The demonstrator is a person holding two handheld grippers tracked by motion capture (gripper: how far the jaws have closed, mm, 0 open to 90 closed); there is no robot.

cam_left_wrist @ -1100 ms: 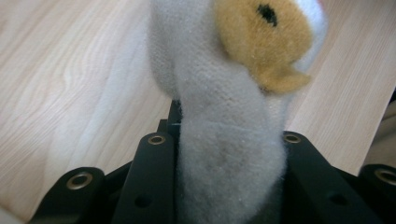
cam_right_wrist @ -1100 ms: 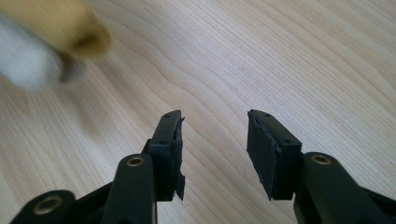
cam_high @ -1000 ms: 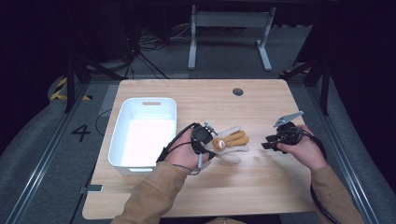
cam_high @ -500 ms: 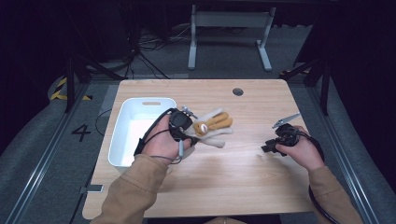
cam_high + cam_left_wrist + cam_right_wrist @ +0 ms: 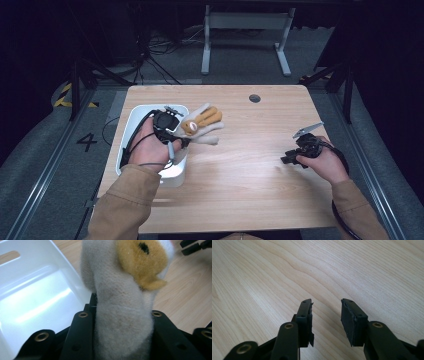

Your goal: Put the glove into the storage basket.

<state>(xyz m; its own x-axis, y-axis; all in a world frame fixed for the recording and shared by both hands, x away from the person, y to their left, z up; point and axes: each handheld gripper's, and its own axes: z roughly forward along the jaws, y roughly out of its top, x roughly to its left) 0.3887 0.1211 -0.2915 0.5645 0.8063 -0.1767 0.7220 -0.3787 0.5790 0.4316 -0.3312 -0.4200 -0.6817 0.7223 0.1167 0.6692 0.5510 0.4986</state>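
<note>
Moved: left tool carried plush toy to bin | right tool unmoved

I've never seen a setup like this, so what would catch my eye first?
Probably the plush toy, tan and cream, pinched in the left tool and held over the right rim of the white bin at the table's left. To the right, the other tool rests open on bare wood.

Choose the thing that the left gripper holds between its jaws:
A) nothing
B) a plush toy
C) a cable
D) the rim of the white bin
B: the left gripper is clamped on the grey and tan plush toy, beside the white bin.
</note>
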